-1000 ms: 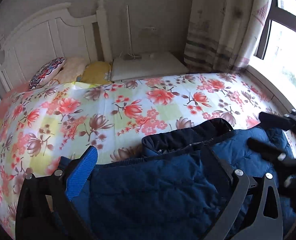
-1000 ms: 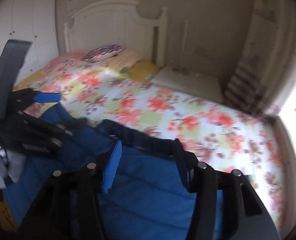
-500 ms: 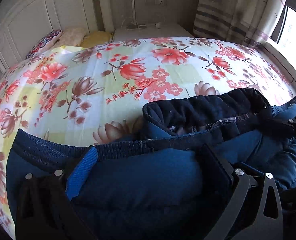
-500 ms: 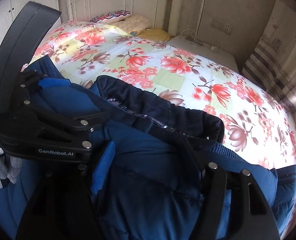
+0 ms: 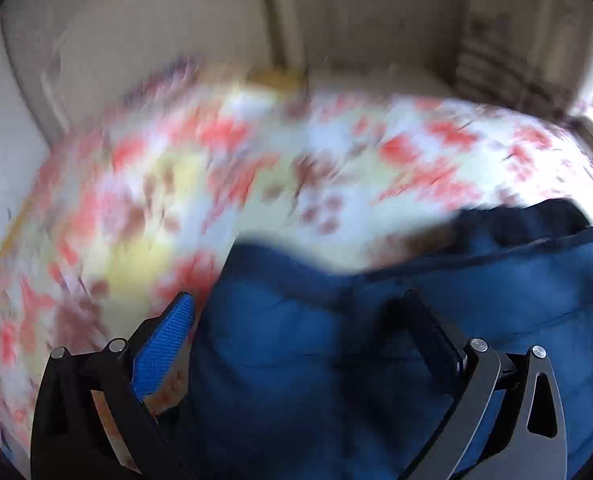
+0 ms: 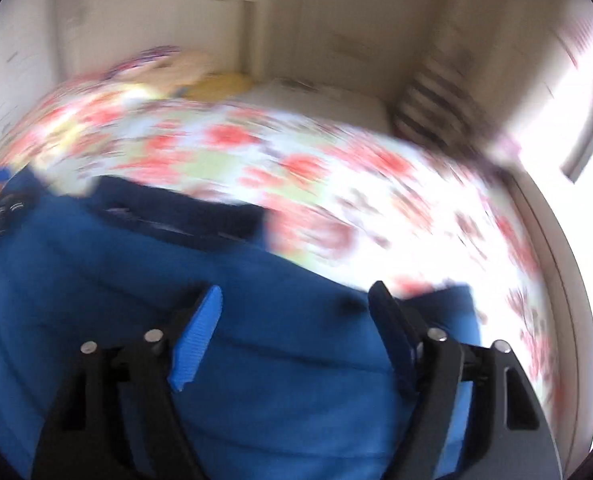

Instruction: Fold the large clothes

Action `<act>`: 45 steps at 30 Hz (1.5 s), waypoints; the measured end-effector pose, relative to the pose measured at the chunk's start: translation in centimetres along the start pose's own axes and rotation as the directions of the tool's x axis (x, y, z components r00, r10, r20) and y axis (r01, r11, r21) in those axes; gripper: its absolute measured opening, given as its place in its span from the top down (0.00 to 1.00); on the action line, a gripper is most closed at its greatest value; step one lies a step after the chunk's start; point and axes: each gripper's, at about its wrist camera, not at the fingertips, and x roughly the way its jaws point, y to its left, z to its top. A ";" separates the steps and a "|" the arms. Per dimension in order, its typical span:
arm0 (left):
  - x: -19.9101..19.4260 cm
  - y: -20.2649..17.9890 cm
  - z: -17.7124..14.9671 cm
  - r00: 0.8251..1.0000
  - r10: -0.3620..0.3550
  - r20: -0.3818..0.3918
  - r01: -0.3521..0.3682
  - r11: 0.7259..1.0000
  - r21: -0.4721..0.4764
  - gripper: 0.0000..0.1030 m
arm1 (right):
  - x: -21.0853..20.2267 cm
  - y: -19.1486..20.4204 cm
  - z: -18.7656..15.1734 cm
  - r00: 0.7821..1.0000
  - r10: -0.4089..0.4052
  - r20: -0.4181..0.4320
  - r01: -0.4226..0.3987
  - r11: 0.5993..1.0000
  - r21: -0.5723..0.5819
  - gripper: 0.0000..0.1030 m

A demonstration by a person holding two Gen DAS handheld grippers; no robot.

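Both grippers have swung back from the jacket's collar since half a second ago, and both views are now smeared with motion. Jaws of the right gripper (image 6: 294, 304) have just been opening and stand spread, the blue jacket (image 6: 256, 280) lying under and between them with no pad visibly pressing it. Jaws of the left gripper (image 5: 298, 312) also stand wide apart, its blue pad (image 5: 164, 344) over the bedspread at the jacket's left edge. Beyond them the jacket lies bunched on the floral bedspread (image 5: 256, 152), its dark collar (image 6: 176, 208) towards the white headboard (image 6: 156, 12). Striped curtains (image 6: 440, 100) hang beside the bright window (image 6: 568, 112).
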 end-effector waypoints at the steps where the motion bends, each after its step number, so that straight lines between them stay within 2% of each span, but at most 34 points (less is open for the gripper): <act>1: 1.0 0.8 0.1 0.997 -0.063 -0.036 0.062 0.997 -0.042 0.04 | 0.7 -1.4 -0.2 0.998 0.061 -0.010 -0.060 0.997 0.052 0.23; 2: 1.8 1.5 0.3 0.992 -0.112 -0.062 0.107 0.990 -0.087 0.04 | 1.4 -2.4 -0.4 0.993 0.118 -0.017 -0.116 0.988 0.106 0.22; 3: 2.1 1.8 0.4 0.990 -0.126 -0.065 0.119 0.987 -0.106 0.04 | 1.8 -2.7 -0.4 0.991 0.135 -0.020 -0.131 0.984 0.123 0.22; 6: 2.2 1.8 0.6 0.990 -0.129 -0.057 0.122 0.986 -0.116 0.04 | 2.0 -2.6 -0.5 0.991 0.136 -0.019 -0.133 0.984 0.122 0.21; 8: 2.1 2.1 0.4 0.990 -0.132 -0.048 0.124 0.984 -0.129 0.04 | 1.9 -3.2 -0.7 0.985 0.175 0.000 -0.173 0.973 0.151 0.21; 9: 1.8 2.1 0.3 0.993 -0.111 -0.038 0.105 0.985 -0.138 0.04 | 1.7 -3.6 -0.8 0.980 0.197 0.011 -0.196 0.966 0.170 0.22; 10: 1.1 2.1 0.2 0.997 -0.071 -0.024 0.067 0.988 -0.136 0.05 | 1.4 -3.7 -0.7 0.984 0.177 0.013 -0.176 0.967 0.181 0.28; 11: -0.6 1.4 0.1 1.000 0.000 0.011 0.002 0.993 -0.118 0.05 | 0.6 -3.0 -0.7 0.993 0.119 0.014 -0.119 0.978 0.170 0.31; 12: -2.3 0.7 0.3 0.998 0.011 0.054 -0.005 0.995 -0.104 0.05 | -0.6 -1.8 -0.5 0.998 0.055 0.031 -0.059 0.989 0.133 0.30; 13: -3.6 0.2 0.2 0.996 -0.017 0.090 0.025 0.995 -0.094 0.05 | -2.1 0.0 -0.4 0.997 0.044 0.067 -0.049 0.996 0.077 0.30; 14: -5.5 -1.2 0.3 0.989 -0.061 0.136 0.071 0.995 -0.067 0.04 | -3.0 1.3 -0.3 0.994 0.062 0.090 -0.066 0.997 0.036 0.30; 16: -7.4 -4.6 0.3 0.983 -0.065 0.174 0.063 0.998 0.019 0.04 | -4.6 6.3 -0.3 0.987 0.117 0.113 -0.104 0.988 -0.111 0.28; 18: -6.7 -7.8 0.0 0.986 -0.051 0.159 0.033 0.993 0.115 0.04 | -4.2 10.9 -0.9 0.985 0.152 0.078 -0.126 0.954 -0.274 0.28; 19: -5.6 -9.0 -0.3 0.991 -0.036 0.127 0.017 0.988 0.152 0.04 | -3.6 12.5 -1.3 0.988 0.145 0.059 -0.118 0.937 -0.329 0.27; 21: -1.3 -10.2 -0.9 1.000 -0.011 0.015 0.008 0.983 0.183 0.04 | -1.0 15.0 -2.3 0.997 0.071 -0.008 -0.068 0.907 -0.416 0.26; 24: -0.5 -8.3 -0.6 0.995 -0.100 -0.003 0.100 0.992 0.081 0.04 | 0.0 13.2 -1.5 0.987 0.149 -0.052 -0.158 0.934 -0.319 0.22; 26: -0.6 -8.1 -0.7 0.994 -0.113 0.007 0.112 0.991 0.071 0.04 | 0.1 12.0 -1.4 0.979 0.194 -0.058 -0.203 0.943 -0.265 0.22; 27: -1.0 -8.2 -0.8 0.995 -0.099 0.017 0.098 0.992 0.080 0.04 | 0.1 11.6 -1.4 0.981 0.186 -0.052 -0.193 0.947 -0.255 0.22; 30: -3.8 -7.9 -2.0 0.996 0.003 0.091 -0.014 0.992 0.122 0.04 | -1.6 10.1 -1.4 0.998 0.056 0.015 -0.051 0.973 -0.223 0.22; 32: -5.9 -5.8 -3.1 0.988 0.058 0.142 -0.072 0.992 0.099 0.04 | -3.6 6.3 -1.9 0.998 0.000 0.064 0.007 0.995 -0.104 0.21; 35: -5.4 -1.9 -4.5 0.986 0.133 0.096 -0.135 0.991 0.016 0.04 | -3.6 0.2 -3.5 0.996 -0.085 0.020 0.084 0.995 0.051 0.21; 36: -4.3 -0.3 -5.0 0.992 0.108 0.061 -0.106 0.994 -0.040 0.04 | -3.0 -1.3 -4.3 0.997 -0.083 -0.009 0.083 0.992 0.093 0.16; 37: -3.7 0.7 -5.2 0.998 0.055 0.041 -0.052 0.995 -0.083 0.04 | -2.4 -2.7 -5.0 0.999 -0.027 -0.020 0.029 0.988 0.149 0.15; 38: -2.9 2.2 -5.2 0.999 -0.033 0.015 0.035 0.988 -0.154 0.04 | -1.9 -4.0 -5.6 0.999 0.050 -0.002 -0.048 0.976 0.214 0.15; 39: -2.7 2.7 -5.1 0.998 -0.055 0.010 0.056 0.983 -0.177 0.04 | -1.9 -4.4 -5.8 0.997 0.072 0.013 -0.073 0.970 0.232 0.15; 41: -2.5 2.9 -4.9 0.998 -0.059 0.002 0.058 0.979 -0.193 0.04 | -1.9 -4.1 -5.6 0.998 0.057 0.007 -0.057 0.974 0.217 0.15; 43: -3.2 2.6 -4.8 1.000 0.002 0.023 0.002 0.984 -0.180 0.04 | -2.2 -3.4 -5.3 1.000 0.025 0.005 -0.026 0.982 0.187 0.15; 44: -4.5 2.0 -5.2 0.995 0.083 0.056 -0.072 0.983 -0.171 0.04 | -2.9 -3.0 -5.3 1.000 -0.006 0.012 0.004 0.983 0.183 0.15; 45: -5.9 1.5 -5.5 0.989 0.120 0.085 -0.106 0.981 -0.160 0.04 | -4.1 -2.6 -5.5 0.999 -0.034 0.023 0.029 0.983 0.184 0.16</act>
